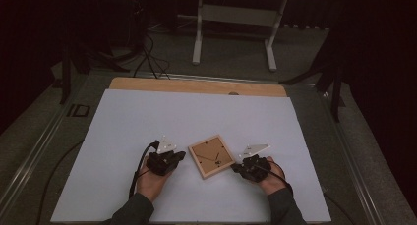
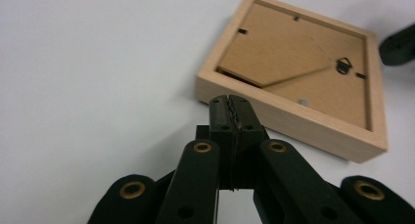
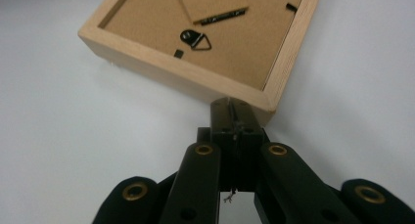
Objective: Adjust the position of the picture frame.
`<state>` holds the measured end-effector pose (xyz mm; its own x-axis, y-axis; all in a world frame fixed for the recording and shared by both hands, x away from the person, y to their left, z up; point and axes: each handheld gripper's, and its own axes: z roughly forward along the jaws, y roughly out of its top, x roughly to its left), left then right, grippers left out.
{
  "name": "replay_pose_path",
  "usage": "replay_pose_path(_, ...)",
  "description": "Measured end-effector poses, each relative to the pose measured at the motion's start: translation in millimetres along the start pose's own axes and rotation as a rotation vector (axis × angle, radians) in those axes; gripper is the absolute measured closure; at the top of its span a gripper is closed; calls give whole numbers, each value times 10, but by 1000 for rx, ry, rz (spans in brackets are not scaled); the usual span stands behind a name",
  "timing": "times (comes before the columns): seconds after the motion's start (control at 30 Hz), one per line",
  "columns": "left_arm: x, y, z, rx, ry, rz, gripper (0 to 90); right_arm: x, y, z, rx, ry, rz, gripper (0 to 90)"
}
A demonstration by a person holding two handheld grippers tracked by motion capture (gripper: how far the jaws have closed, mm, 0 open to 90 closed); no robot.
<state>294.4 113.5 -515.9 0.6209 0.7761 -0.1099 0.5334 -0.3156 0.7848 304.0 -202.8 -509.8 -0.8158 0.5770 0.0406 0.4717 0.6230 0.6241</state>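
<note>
— Dim room, white sheet (image 1: 147, 122) over a wooden tabletop (image 1: 196, 86). Anything on it?

— One picture frame (image 1: 211, 155), face down near the front edge, turned cornerwise, backing board and hanger (image 2: 344, 66) up. Sits between the two tools.

— Left gripper (image 2: 230, 102)?

— Jaws pressed fully together, nothing between them. Tips just beside the frame's near wooden side; touching or not, cannot tell.

— Right gripper (image 3: 233, 106)?

— Same: clamped shut, empty, tips right at the frame's corner on the opposite side.

— Step in hand?

— Probably bracing or nudging the frame from both sides with closed tips; no grip taken yet.

— Next move?

— Likely opening one pair of jaws to take a rim, or working at the small tabs (image 2: 242, 32) holding the backing. Calls for light, steady pressure, or else a skidding frame on that smooth sheet.
</note>
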Motion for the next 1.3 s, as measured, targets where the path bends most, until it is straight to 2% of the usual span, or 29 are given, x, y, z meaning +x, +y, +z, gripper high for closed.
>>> replay_pose_path(0.2,62,6,16,7,11,-10,894,7,-1,24,17,1,-3,895)
replay_pose_path(0.27,71,19,38,8,16,-8,893,-4,1,33,17,-16,3,895)
replay_pose_path(0.43,96,27,94,15,29,-5,888,-82,16,64,-6,-76,54,895)
replay_pose_path(0.5,103,29,101,15,31,-7,888,-94,24,74,-7,-86,63,895)
replay_pose_path(0.53,108,32,108,14,34,-9,888,-114,42,99,-15,-105,83,895)
replay_pose_path(0.73,149,59,157,14,45,-10,888,-136,86,168,-34,-151,114,895)
replay_pose_path(1.0,185,72,236,24,59,-12,886,-122,108,202,-42,-155,122,895)
replay_pose_path(1.3,218,86,337,39,65,-11,886,-70,130,232,-39,-139,103,895)
